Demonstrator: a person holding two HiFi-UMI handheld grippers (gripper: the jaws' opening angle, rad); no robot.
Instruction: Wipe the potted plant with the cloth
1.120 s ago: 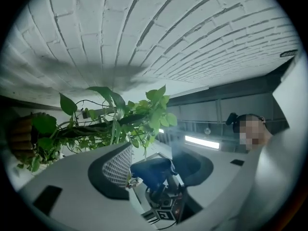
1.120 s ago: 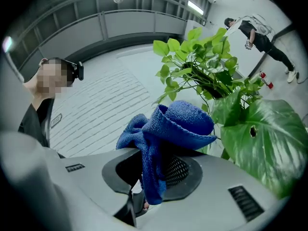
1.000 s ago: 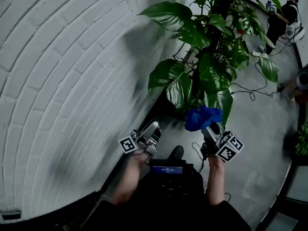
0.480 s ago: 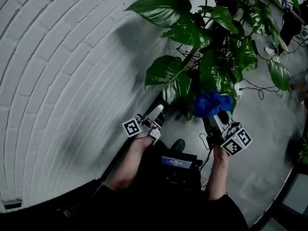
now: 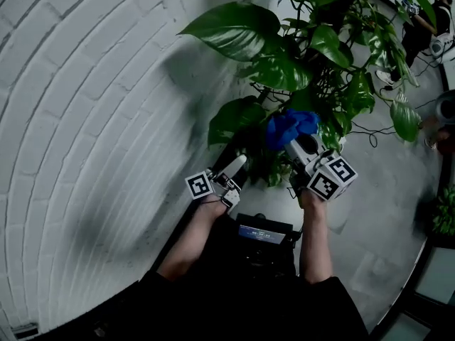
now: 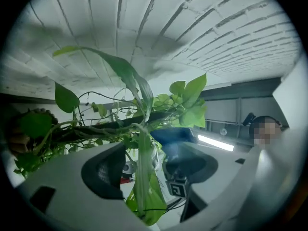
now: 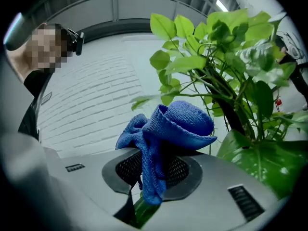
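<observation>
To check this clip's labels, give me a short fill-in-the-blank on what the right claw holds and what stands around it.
1. The right claw is shut on a bunched ____ cloth.
2. The white wall beside the potted plant is built of ____.
3. The plant's broad leaves are ____ in colour.

Missing words: blue; bricks; green.
</observation>
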